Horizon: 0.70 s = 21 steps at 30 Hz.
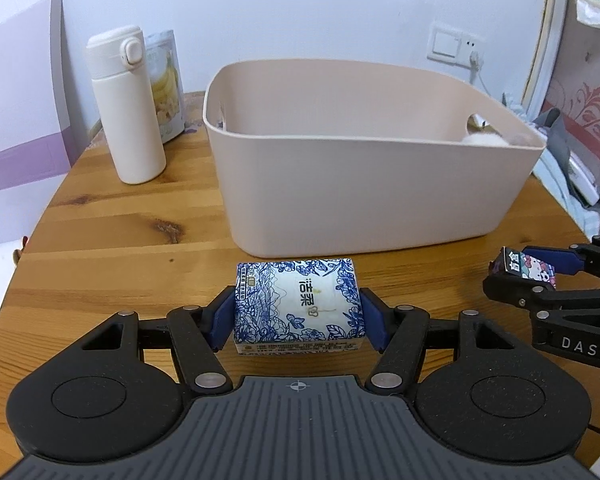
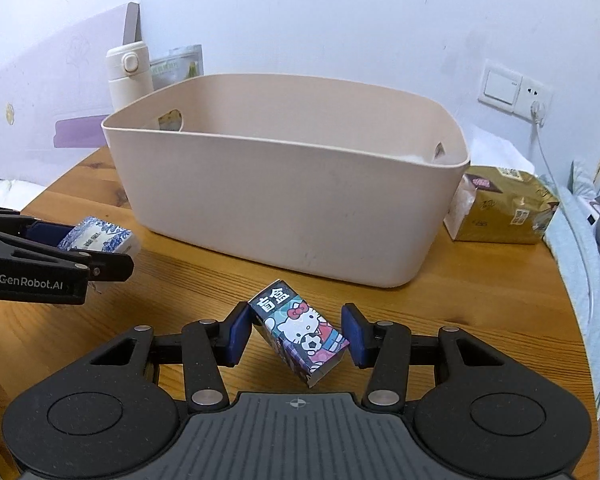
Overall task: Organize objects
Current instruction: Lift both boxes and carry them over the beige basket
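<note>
Both claws loaded in front of the beige bin, one pack apiece

The tissue pack (image 1: pixel 299 305) sat squeezed between the left gripper (image 1: pixel 299 320) pads, its long axis running straight across from pad to pad, just short of the beige bin (image 1: pixel 364 184); the blind box (image 2: pixel 300 338) was held by the right gripper (image 2: pixel 296 340), skewed corner to corner, long axis slanting toward the camera, though the right pad's contact was hard to make out; the bin's floor stayed hidden behind its near wall, only something white showing by the far handle; the thermos (image 1: pixel 126 108) stood left, covering part of a snack pouch (image 1: pixel 168 84) on the wooden table (image 1: pixel 120 248)
</note>
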{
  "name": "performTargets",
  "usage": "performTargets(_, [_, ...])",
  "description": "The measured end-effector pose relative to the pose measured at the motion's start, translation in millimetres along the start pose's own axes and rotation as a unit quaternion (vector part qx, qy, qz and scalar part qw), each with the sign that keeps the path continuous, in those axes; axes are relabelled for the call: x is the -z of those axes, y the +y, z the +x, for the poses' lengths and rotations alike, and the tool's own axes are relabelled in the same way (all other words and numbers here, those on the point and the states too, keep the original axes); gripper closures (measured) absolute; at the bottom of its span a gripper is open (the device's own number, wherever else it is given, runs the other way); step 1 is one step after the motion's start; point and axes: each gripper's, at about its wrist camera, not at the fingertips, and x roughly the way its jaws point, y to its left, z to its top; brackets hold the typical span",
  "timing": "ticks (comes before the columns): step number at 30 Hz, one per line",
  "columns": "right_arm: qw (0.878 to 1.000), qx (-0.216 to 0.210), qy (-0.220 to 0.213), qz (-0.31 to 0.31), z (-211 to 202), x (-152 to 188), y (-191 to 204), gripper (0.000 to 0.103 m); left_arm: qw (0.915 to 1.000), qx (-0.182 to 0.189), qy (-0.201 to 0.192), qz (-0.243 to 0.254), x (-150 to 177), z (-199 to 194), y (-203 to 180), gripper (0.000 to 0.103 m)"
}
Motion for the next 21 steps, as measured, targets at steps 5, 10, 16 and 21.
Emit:
performTargets(5, [1.000,0.005,-0.011,0.005,-7.9,-1.1,0.1,0.057,0.9999,0.001,-0.011,0.000,-2.2,-10.1,0.9,0.038])
performTargets(10, [0.999,0.015,-0.032,0.001,-20.4,-4.7,-0.2,0.057,0.9997,0.002,-0.025,0.001,-7.9,-20.3,-0.2,0.038])
performTargets(16, [0.998,0.021,-0.058,-0.001,-37.7,-12.6,-2.0,0.057,0.9987,0.002,-0.051,0.007,-18.4,-34.5,-2.5,0.038])
performTargets(21, [0.997,0.024,-0.078,0.004,-48.7,-19.1,-5.6,0.057,0.9975,0.000,-0.070,0.007,-29.5,-43.4,-1.7,0.038])
